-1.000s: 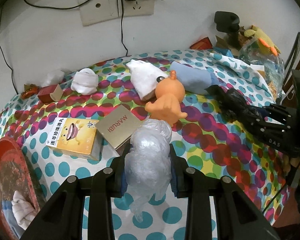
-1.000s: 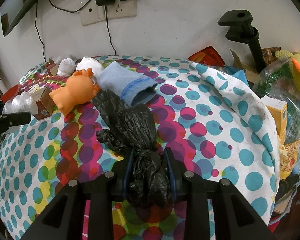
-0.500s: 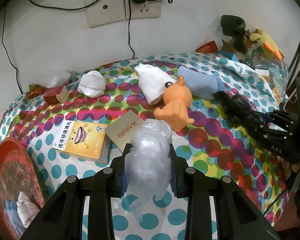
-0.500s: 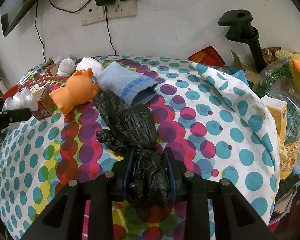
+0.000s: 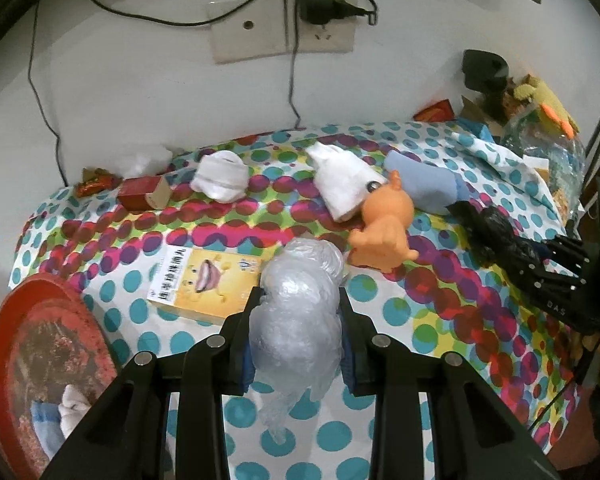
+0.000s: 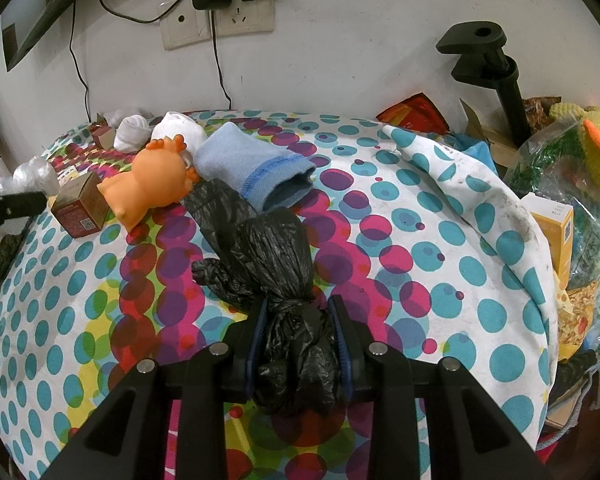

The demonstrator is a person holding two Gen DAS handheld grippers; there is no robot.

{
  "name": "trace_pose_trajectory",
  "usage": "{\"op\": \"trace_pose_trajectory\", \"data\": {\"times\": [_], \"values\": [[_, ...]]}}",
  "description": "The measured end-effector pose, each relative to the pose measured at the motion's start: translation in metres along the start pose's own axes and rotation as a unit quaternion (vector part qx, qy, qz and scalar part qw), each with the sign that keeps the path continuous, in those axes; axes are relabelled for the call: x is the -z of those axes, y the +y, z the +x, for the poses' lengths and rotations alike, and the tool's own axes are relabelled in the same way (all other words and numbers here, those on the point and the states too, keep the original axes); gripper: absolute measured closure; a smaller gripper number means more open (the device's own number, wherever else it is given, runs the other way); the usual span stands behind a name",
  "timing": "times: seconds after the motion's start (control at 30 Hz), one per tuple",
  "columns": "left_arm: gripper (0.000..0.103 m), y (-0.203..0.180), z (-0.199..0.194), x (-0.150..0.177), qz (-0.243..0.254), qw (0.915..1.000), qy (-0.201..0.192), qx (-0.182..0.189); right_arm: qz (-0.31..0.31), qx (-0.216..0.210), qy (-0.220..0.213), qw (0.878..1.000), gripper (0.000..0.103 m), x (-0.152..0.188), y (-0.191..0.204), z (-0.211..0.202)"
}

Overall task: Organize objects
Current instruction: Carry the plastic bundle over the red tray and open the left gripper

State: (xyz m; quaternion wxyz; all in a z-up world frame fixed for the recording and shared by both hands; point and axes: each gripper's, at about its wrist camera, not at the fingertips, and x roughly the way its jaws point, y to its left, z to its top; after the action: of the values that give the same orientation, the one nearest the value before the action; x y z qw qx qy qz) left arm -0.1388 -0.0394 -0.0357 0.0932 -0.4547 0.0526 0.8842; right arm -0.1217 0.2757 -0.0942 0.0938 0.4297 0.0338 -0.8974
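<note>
My left hand-held gripper (image 5: 296, 336) is clamped on the clear plastic bag (image 5: 298, 312), above the yellow box (image 5: 204, 280). My right hand-held gripper (image 6: 300, 340) pinches the black bag (image 6: 276, 276) below the blue sock (image 6: 252, 168). Advisable: keep both grips firm and carry the bags clear of the orange toy (image 5: 384, 228).

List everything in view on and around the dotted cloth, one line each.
clear plastic bag: 1, translucent, in left gripper
black plastic bag: 1, black, in right gripper, far end on cloth
orange toy: 1, orange, cloth centre
blue sock: 1, light blue, behind toy
white socks: 2, white, one rolled, toward wall
yellow box: 1, yellow, lying flat
red box: 1, red, far left
brown box: 1, brown, beside toy
red basin: 1, red, left edge, socks inside
dotted cloth: 1, multicoloured
left gripper: 1, black, shut
right gripper: 1, black, shut
</note>
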Motion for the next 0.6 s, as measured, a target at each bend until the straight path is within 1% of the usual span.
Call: {"op": "trace_pose_trajectory", "data": {"times": [0.3, 0.6], "values": [[0.073, 0.022, -0.004, -0.010, -0.013, 0.9998, -0.008, -0.015, -0.002, 0.003, 0.001, 1.000, 0.071, -0.001, 0.002, -0.001], [0.073, 0.058, 0.002, -0.006, -0.043, 0.9986, 0.002, -0.032, -0.007, 0.010, 0.002, 1.000, 0.071, 0.000, 0.004, 0.000]]}}
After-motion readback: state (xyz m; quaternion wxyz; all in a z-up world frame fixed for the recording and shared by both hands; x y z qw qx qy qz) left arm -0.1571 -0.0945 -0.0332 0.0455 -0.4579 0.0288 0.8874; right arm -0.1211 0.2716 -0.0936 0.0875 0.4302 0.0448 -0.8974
